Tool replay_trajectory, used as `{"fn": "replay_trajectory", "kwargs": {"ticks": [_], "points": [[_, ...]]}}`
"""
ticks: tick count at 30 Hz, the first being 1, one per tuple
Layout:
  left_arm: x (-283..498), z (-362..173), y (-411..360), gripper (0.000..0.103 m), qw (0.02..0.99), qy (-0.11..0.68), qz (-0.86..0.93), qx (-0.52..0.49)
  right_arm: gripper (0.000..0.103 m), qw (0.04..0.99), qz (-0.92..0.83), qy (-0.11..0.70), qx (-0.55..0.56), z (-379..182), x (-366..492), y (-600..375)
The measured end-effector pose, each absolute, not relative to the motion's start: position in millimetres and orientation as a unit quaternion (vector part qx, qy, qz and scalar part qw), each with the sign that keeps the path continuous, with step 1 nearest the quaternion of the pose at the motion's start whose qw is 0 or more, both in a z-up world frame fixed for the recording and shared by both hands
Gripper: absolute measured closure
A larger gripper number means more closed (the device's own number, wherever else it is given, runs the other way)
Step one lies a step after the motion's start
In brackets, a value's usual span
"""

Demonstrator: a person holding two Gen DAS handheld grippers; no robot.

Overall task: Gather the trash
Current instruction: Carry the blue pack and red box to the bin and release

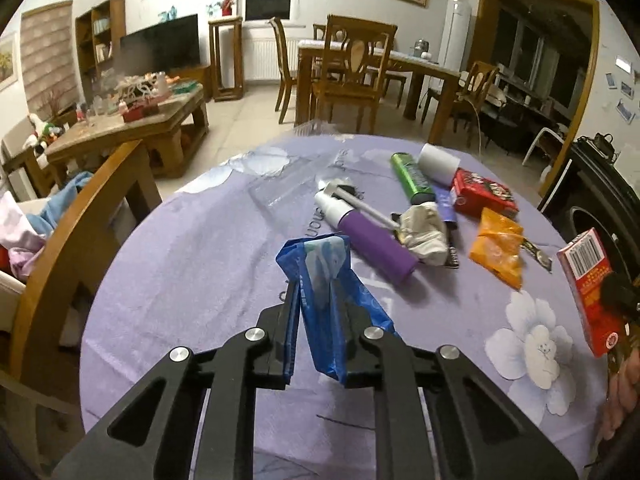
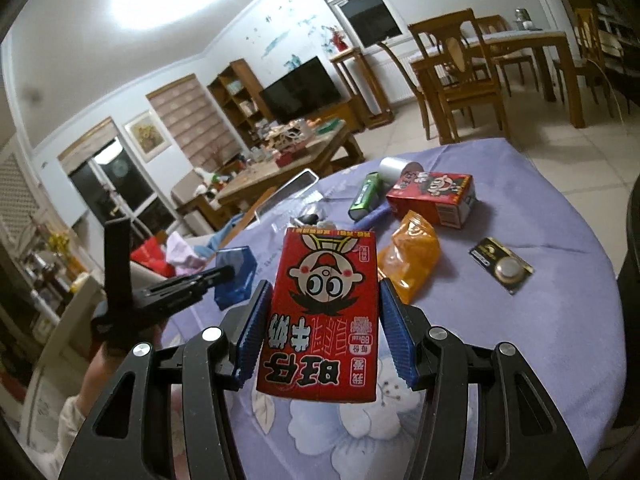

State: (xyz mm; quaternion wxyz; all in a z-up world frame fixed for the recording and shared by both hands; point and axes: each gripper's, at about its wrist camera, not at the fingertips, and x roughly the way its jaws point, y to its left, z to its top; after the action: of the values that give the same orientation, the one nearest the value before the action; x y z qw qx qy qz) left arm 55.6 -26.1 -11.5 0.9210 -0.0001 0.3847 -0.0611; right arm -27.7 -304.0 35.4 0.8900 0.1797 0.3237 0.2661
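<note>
Jaws of the left gripper (image 1: 316, 300) pinch a crumpled blue wrapper (image 1: 328, 276), lifted off the purple tablecloth (image 1: 192, 264); the right gripper (image 2: 320, 316) clamps a red milk carton (image 2: 320, 312) at about half opening; ahead of both lie a purple bottle (image 1: 372, 236), an orange packet (image 2: 408, 260) and a second red carton (image 2: 436, 196).

Both wrist views look obliquely down, close over the purple tablecloth (image 1: 192, 264), toward the living room; both share the orange packet (image 2: 408, 256) and television (image 1: 160, 44).
</note>
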Motion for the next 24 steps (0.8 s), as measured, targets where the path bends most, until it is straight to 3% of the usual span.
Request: {"fn": "replay_trajectory", "kwargs": {"ticks": [8,24], "points": [[33.4,18.2,-73.0,0.088,0.933,0.34,-0.121,-0.014,0.05,0.904,0.239,0.287,0.207,43.5,-46.1,-353.4],[12.1,34.5,-293.0,0.088,0.907,0.293,-0.296,0.053,0.051,0.949,0.089,0.198,0.228,56.3,-99.9,-510.1]]}}
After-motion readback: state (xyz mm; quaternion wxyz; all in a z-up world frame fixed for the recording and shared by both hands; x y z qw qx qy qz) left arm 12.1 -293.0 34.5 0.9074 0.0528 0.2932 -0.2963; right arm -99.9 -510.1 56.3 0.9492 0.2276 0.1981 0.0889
